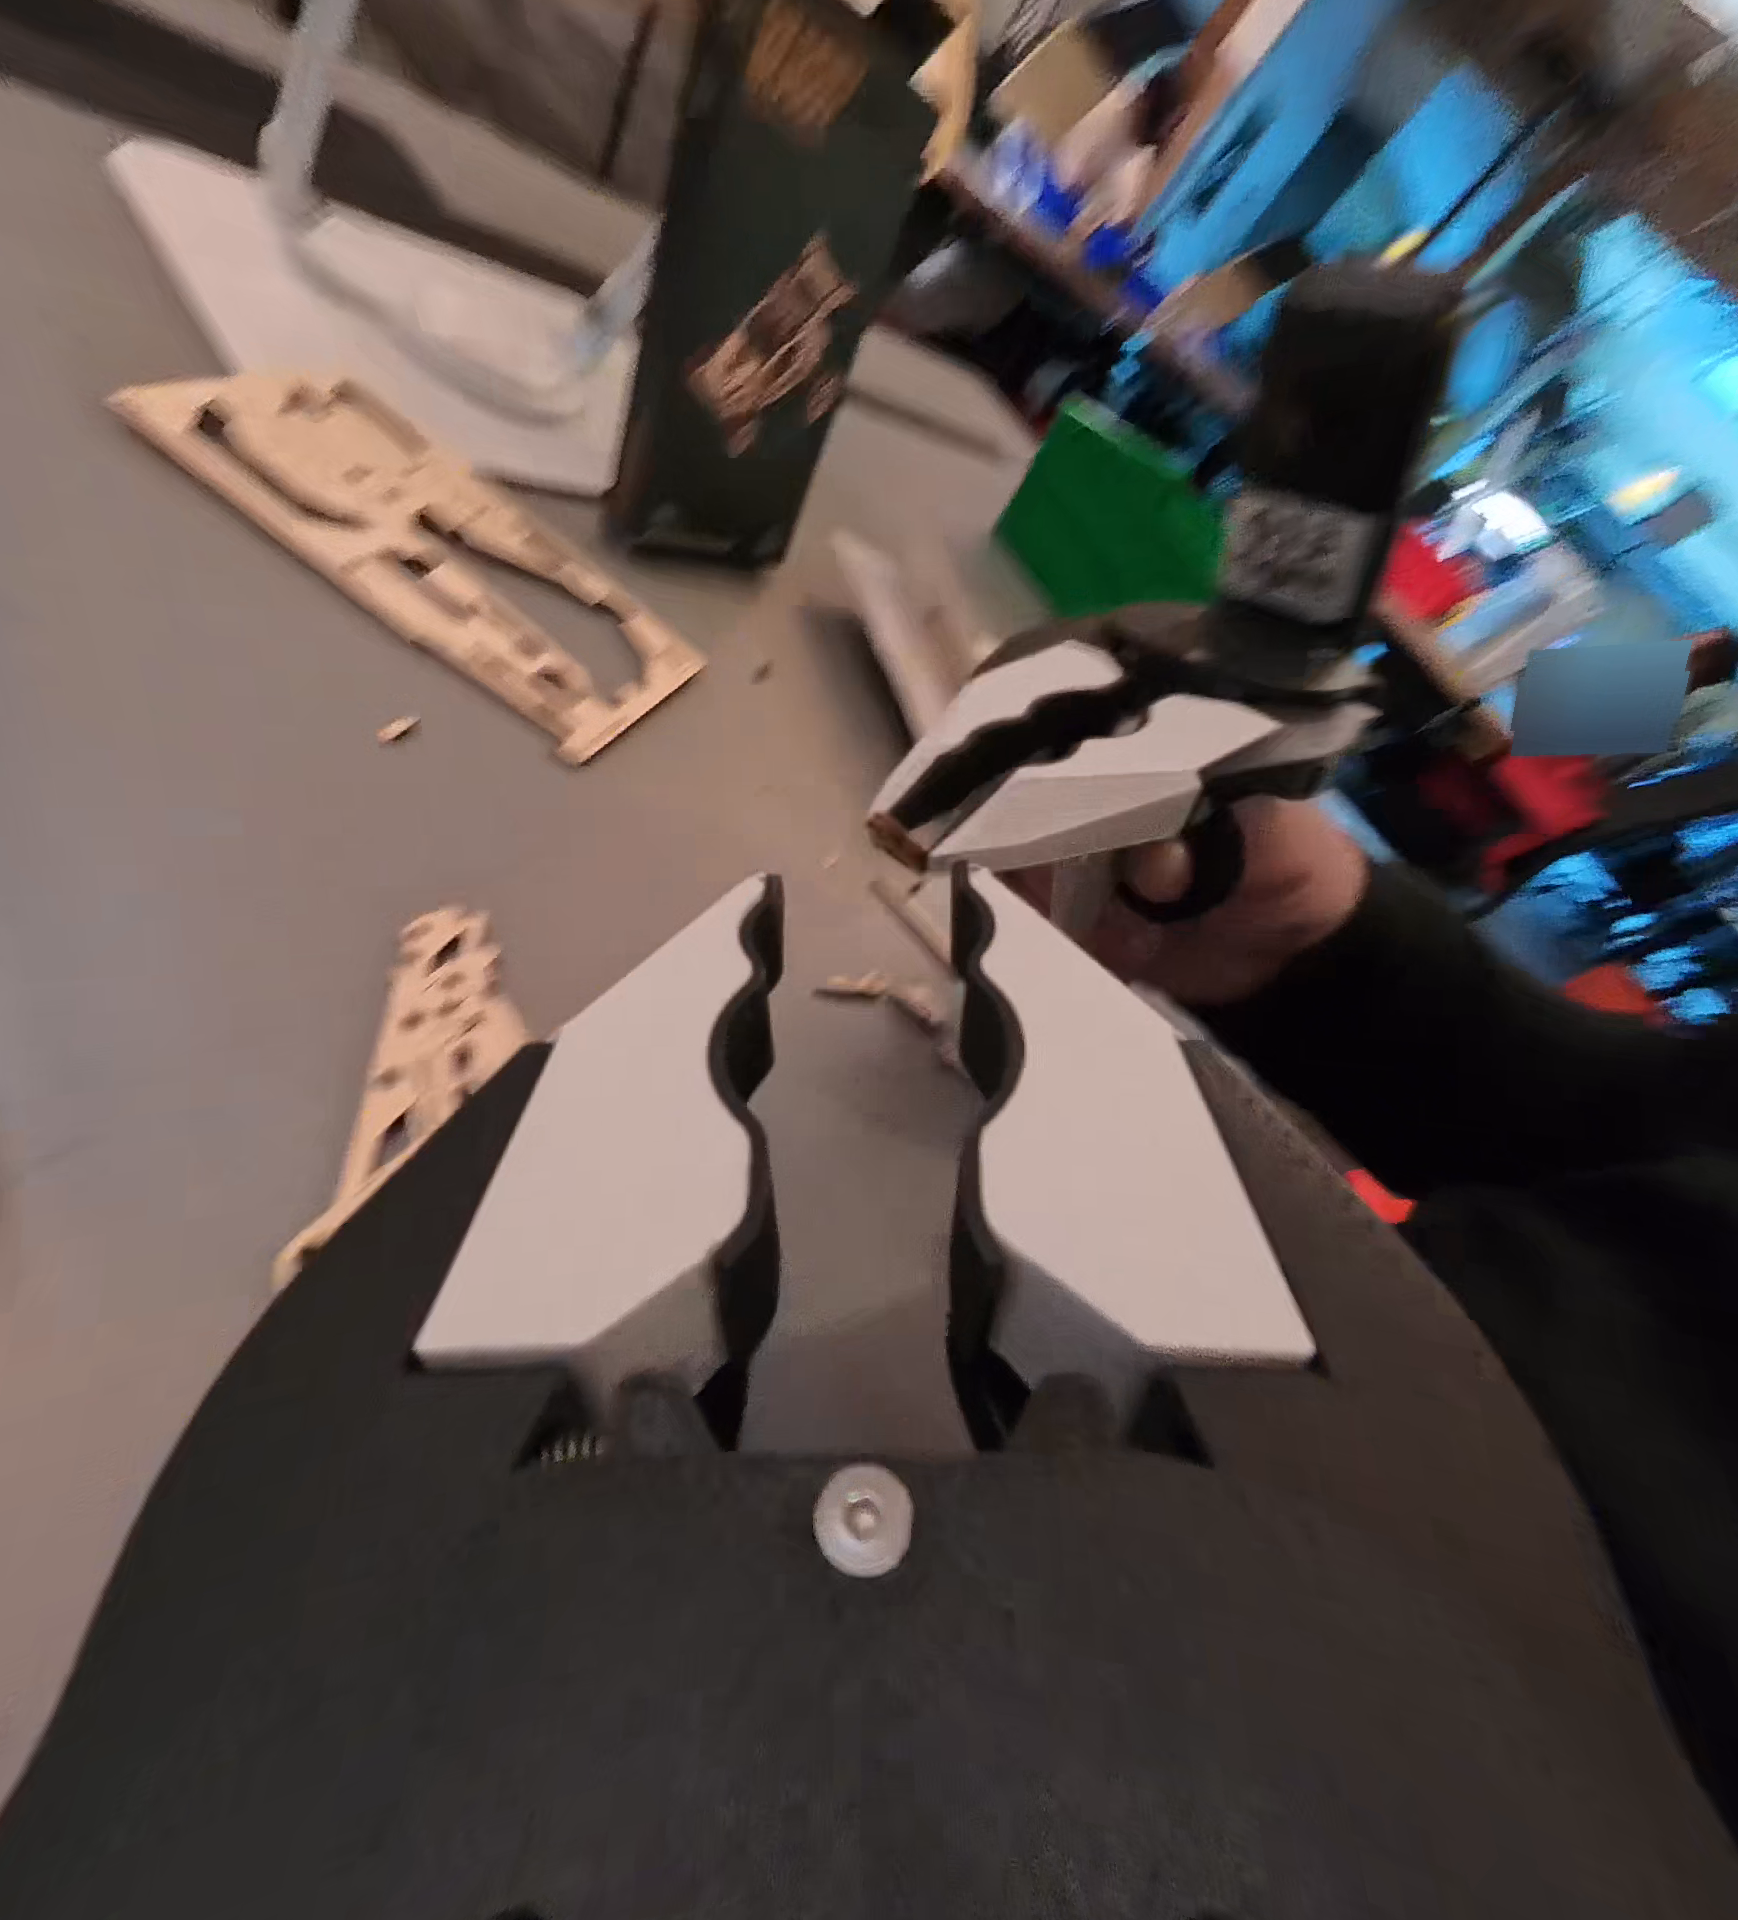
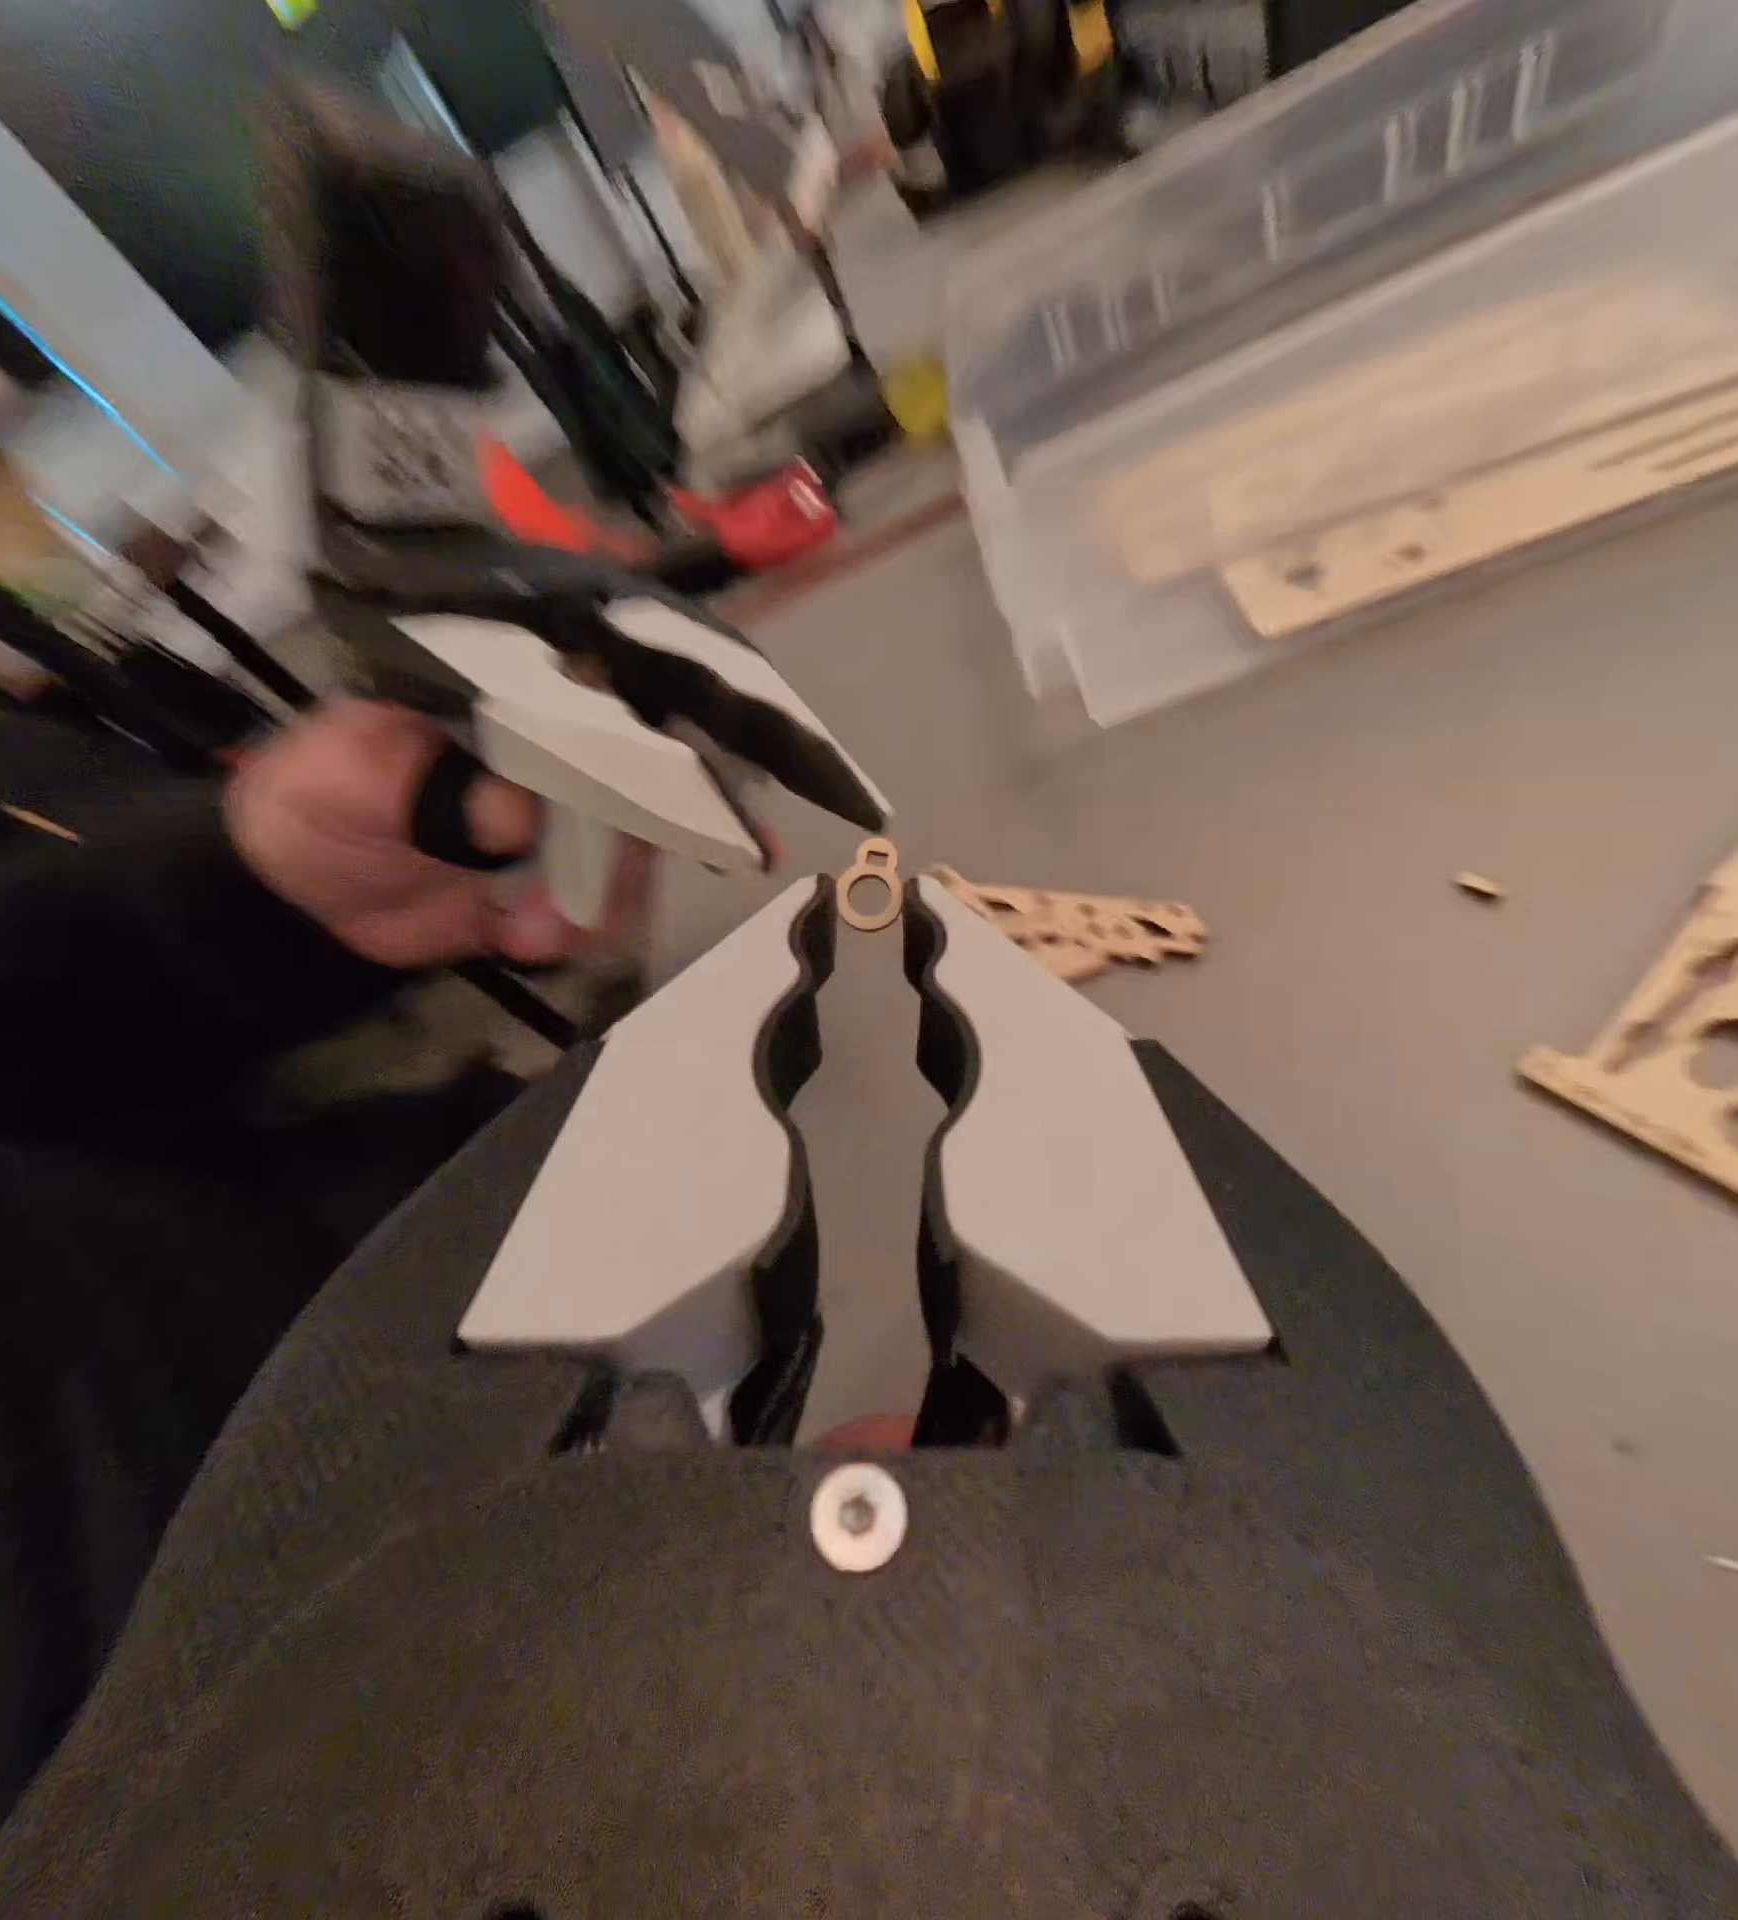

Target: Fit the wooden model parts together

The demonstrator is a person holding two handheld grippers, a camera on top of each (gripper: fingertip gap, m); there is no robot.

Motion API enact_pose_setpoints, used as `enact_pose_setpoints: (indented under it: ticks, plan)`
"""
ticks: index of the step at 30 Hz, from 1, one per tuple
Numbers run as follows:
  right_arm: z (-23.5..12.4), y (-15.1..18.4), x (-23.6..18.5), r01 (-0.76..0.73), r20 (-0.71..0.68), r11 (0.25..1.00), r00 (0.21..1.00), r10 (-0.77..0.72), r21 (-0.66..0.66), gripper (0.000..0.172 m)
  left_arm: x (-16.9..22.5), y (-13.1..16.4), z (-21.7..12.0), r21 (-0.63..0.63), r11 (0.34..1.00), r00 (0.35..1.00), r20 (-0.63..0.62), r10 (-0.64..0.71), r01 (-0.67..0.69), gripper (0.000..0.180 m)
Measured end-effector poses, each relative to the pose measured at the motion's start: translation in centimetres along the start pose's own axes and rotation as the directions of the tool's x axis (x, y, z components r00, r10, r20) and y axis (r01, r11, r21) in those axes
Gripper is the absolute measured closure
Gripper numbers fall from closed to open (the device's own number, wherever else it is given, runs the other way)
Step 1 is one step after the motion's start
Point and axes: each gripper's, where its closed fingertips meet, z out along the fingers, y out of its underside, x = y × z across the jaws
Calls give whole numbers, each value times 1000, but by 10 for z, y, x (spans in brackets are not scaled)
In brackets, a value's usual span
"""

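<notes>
Gripping wooden ring (image 2: 867, 891), right gripper (image 2: 867, 896) fingertips

The right gripper (image 2: 867, 894) pinches a small, flat, tan wooden ring piece with a slotted tab (image 2: 866, 886) at its fingertips. Just left of that ring, the left gripper (image 2: 823, 831) hangs with jaws parted. Right of the ring, punched-out wooden sheets (image 2: 1675, 1060) lie on the grey table (image 2: 1364, 831).
</notes>
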Motion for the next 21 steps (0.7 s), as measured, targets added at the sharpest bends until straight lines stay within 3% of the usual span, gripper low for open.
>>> enact_pose_setpoints:
  ticks: [2,5,8,10,12,16,18,21]
  plan:
    - [-24,-23,-14,-182,162,970,974,156,158,162,20,-15,6,70,995,996,-59,72,-68,151]
    - [-48,-33,-21,-325,288,912,924,250,249,162,46,-32,16,98,924,928,2,372,-371,147]
    - [-66,-38,-28,-450,411,845,856,315,289,162,65,-36,28,19,740,738,85,669,-673,140]
    - [-76,-40,-30,-513,470,802,814,342,306,162,72,-37,34,-40,623,615,122,779,-781,140]
    - [-81,-38,-31,-541,491,783,794,357,306,162,79,-34,40,-76,553,544,115,831,-829,144]
    - [-88,-37,-41,-568,531,765,767,360,303,162,89,-27,48,-105,486,475,114,872,-868,154]
    - [-89,-35,-46,-584,544,756,753,370,294,162,94,-24,48,-106,478,467,112,877,-872,165]
    - [-92,-30,-54,-605,556,744,737,386,285,162,101,-18,44,-108,470,459,110,882,-876,166]
